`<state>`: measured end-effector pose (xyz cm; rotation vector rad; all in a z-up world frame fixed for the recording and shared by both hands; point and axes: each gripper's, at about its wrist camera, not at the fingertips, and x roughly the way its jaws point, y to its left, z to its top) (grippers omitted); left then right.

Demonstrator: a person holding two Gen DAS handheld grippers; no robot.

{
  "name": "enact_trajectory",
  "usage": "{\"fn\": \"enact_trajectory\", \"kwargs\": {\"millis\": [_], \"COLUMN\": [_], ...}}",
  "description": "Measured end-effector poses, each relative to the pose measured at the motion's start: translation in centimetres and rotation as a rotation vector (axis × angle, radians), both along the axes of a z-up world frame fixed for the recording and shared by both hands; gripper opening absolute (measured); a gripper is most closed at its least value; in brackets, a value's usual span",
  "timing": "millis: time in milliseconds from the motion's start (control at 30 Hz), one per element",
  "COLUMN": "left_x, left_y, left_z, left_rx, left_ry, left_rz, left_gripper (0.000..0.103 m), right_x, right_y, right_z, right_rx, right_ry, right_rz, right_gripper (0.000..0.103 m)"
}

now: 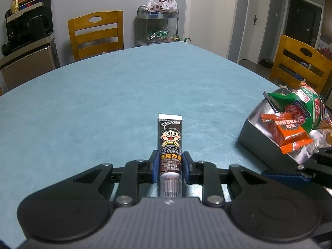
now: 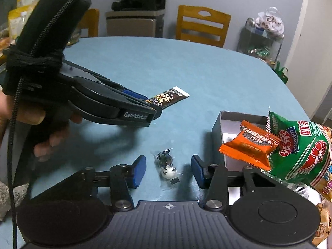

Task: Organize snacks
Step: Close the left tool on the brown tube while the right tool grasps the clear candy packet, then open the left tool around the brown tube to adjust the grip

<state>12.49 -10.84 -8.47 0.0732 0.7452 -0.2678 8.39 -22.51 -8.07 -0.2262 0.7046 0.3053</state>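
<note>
Left gripper (image 1: 170,166) clamps the chocolate tube (image 1: 170,139); right gripper (image 2: 167,169) gapes around a wrapped candy (image 2: 167,166)

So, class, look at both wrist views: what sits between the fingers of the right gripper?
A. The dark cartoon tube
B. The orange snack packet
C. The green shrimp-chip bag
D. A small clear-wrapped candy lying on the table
D: the small clear-wrapped candy lies on the blue table between the open fingers of the right gripper; nothing else sits there.
</note>
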Motion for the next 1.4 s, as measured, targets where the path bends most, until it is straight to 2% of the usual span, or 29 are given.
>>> {"fn": "enact_trajectory", "kwargs": {"millis": [133, 267, 367, 567, 700, 767, 800, 833, 900, 1000, 1167, 1400], "left_x": [-0.1, -0.2, -0.2, -0.2, -0.3, -0.3, -0.3, -0.3, -0.5, -1.2, -4.5, -11.8], "left_y": [0.0, 0.0, 0.1, 0.2, 0.1, 0.1, 0.2, 0.2, 0.3, 0.5, 1.4, 1.8], "left_z": [-0.1, -0.1, -0.1, -0.4, -0.7, -0.7, -0.6, -0.6, -0.3, 0.0, 0.5, 1.3], "left_rx": [0.006, -0.004, -0.009, -0.013, 0.000, -0.002, -0.002, -0.001, -0.002, 0.017, 0.058, 0.086], "left_ry": [-0.005, -0.002, -0.003, -0.025, -0.051, -0.049, -0.045, -0.042, -0.029, -0.016, 0.001, -0.015], "left_rz": [-0.001, -0.002, -0.003, -0.003, 0.000, -0.001, -0.001, -0.001, -0.004, 0.012, 0.019, -0.032], "left_gripper": [0.022, 0.023, 0.023, 0.028, 0.043, 0.043, 0.041, 0.030, 0.021, 0.020, 0.020, 0.020], "right_x": [0.1, 0.2, 0.3, 0.8, 0.3, -0.1, -0.3, -0.6, -1.0, -1.6, -2.8, -5.4], "right_y": [0.3, 0.6, 0.9, 1.0, 1.3, 1.3, 1.4, 1.3, 1.1, 0.6, -0.4, -1.3], "right_z": [-0.1, 0.0, 0.1, 0.3, 0.4, 0.4, 0.4, 0.3, 0.2, 0.2, 0.6, 0.1], "right_rx": [0.003, 0.009, 0.013, 0.071, 0.092, 0.098, 0.099, 0.097, 0.096, 0.123, 0.109, 0.073], "right_ry": [0.003, 0.009, 0.010, 0.024, 0.027, 0.026, 0.024, 0.020, 0.011, 0.018, -0.002, -0.025], "right_rz": [-0.004, 0.003, 0.005, 0.000, 0.027, 0.037, 0.037, 0.036, 0.029, 0.027, 0.022, 0.024], "right_gripper": [0.042, 0.028, 0.023, 0.020, 0.020, 0.020, 0.020, 0.020, 0.020, 0.020, 0.020, 0.020]}}
